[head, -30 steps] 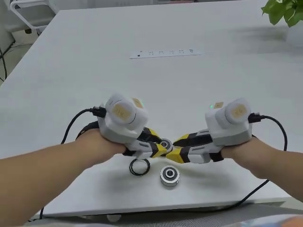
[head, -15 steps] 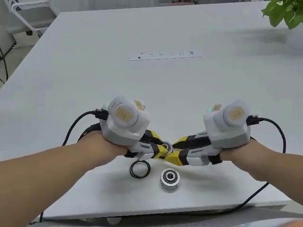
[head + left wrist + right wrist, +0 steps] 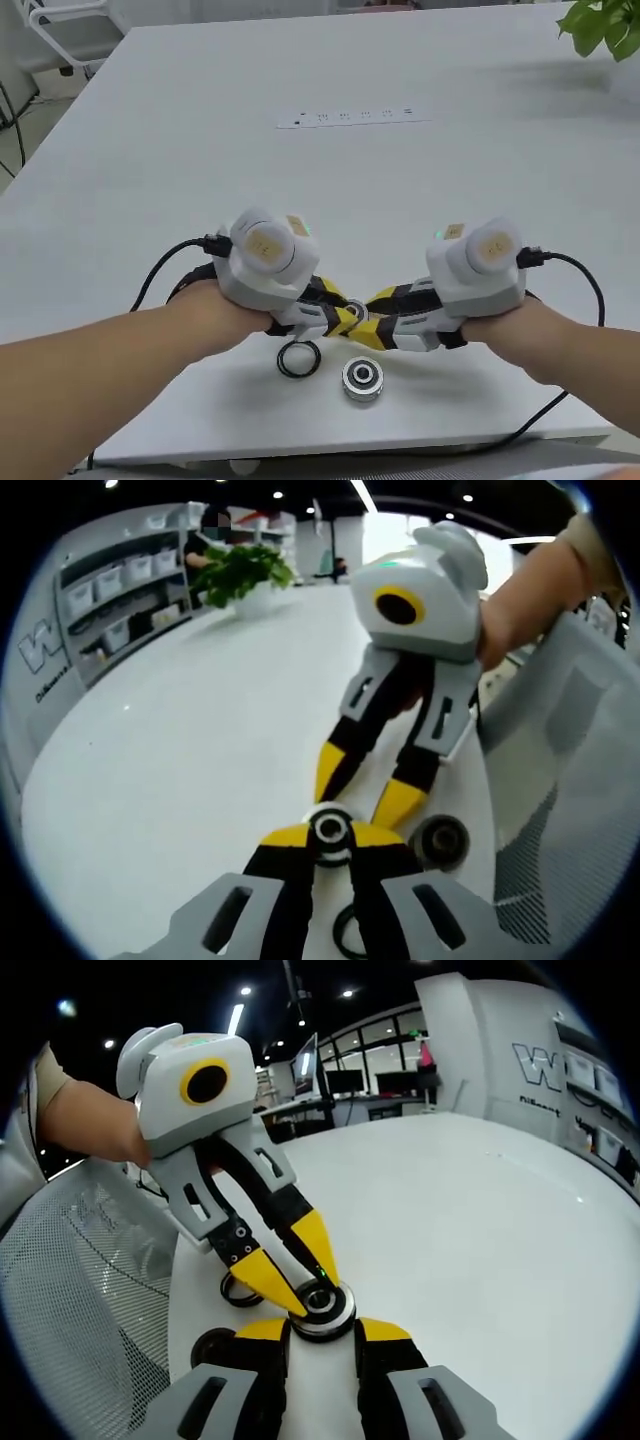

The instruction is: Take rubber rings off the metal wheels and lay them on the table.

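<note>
A small metal wheel [image 3: 356,314] with a dark rubber rim hangs just above the white table [image 3: 330,190], near its front edge. My left gripper [image 3: 345,318] and right gripper [image 3: 368,322] meet tip to tip on it. In the left gripper view the wheel [image 3: 330,828] sits pinched between my left gripper's [image 3: 332,840] yellow tips, and the right gripper [image 3: 365,785] reaches in from above. In the right gripper view the same wheel [image 3: 320,1312] fills the gap between my right gripper's [image 3: 322,1334] tips. A loose black rubber ring [image 3: 298,358] lies below the grippers, beside a second wheel [image 3: 362,378].
A white power strip [image 3: 352,117] lies flat mid-table. Plant leaves [image 3: 600,25] hang over the far right corner. Black cables [image 3: 160,270] trail from both grippers. The table's front edge [image 3: 350,440] runs just below the second wheel. A mesh chair [image 3: 80,1290] stands close by.
Both grippers stay joined at the wheel and have crept slightly lower and rightward in view. The loose ring and second wheel have not moved.
</note>
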